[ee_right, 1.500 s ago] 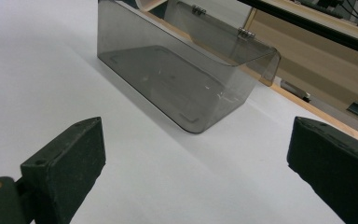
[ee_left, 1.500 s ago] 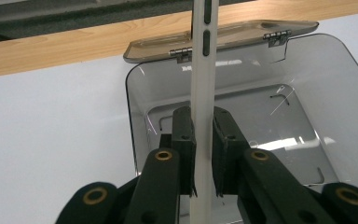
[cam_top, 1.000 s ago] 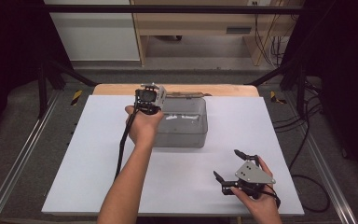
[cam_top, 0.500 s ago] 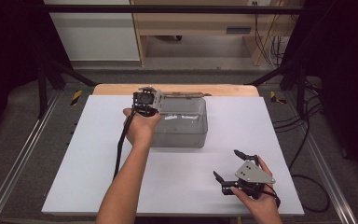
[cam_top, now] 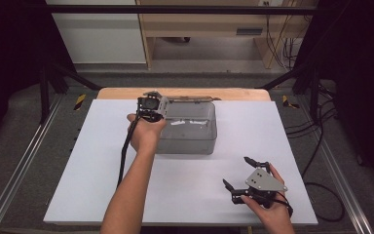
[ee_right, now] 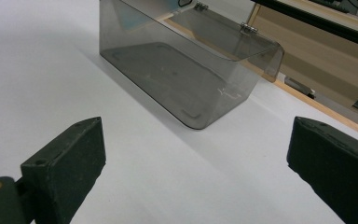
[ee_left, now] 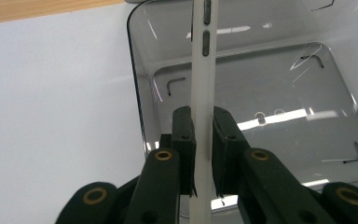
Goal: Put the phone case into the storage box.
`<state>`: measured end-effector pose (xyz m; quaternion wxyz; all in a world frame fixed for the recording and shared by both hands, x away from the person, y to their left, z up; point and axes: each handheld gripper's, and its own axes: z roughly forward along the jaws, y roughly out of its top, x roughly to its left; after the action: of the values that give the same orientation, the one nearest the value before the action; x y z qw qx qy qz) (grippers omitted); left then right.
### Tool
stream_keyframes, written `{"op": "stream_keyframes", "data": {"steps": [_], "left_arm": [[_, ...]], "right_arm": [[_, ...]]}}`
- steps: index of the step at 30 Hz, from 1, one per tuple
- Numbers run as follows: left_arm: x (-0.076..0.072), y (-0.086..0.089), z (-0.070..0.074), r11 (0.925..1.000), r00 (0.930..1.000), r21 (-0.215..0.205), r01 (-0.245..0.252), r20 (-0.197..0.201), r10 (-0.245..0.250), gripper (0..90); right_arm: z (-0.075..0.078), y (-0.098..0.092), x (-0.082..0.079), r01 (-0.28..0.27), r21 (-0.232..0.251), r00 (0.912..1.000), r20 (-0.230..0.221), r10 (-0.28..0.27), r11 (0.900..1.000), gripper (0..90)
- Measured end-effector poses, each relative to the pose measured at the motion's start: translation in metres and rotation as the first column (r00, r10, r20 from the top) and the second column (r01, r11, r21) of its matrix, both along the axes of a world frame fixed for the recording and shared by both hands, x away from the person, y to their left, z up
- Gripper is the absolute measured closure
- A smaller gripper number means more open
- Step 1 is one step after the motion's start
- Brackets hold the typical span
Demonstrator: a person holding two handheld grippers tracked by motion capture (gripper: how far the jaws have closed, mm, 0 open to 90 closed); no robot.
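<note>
Phone (ee_left: 201, 93) clamped edge-on in my left gripper (ee_left: 202, 135) over the clear box (ee_left: 261, 135); next, lower it in; right gripper (cam_top: 246, 176) gapes, idle.

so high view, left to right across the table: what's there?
left gripper, shut on a white phone → clear box → right gripper, open

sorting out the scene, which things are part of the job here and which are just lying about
In the job:
- white phone, clamped edge-on by the left gripper
- clear box below it

Lying about:
- right gripper, open, idle on the white table
- cables on the floor
</note>
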<state>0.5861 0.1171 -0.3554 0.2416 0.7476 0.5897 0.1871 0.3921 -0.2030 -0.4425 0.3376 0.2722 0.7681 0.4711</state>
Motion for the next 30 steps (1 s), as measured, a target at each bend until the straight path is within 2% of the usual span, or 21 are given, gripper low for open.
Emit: {"op": "stream_keyframes", "data": {"steps": [17, 30], "left_arm": [[0.001, 0.004, -0.008, 0.9997, 0.9995, 0.021, 0.008, -0.03, -0.007, 81.1], [0.003, -0.002, -0.016, 0.9995, 0.9985, 0.025, 0.019, -0.052, -0.018, 81.1]], "right_arm": [[0.0, 0.0, 0.0, -0.003, -0.001, 1.0, -0.005, 0.003, 1.0, 4.8], [0.0, 0.0, 0.0, -0.005, -0.002, 1.0, -0.008, 0.005, 1.0, 4.8]]}}
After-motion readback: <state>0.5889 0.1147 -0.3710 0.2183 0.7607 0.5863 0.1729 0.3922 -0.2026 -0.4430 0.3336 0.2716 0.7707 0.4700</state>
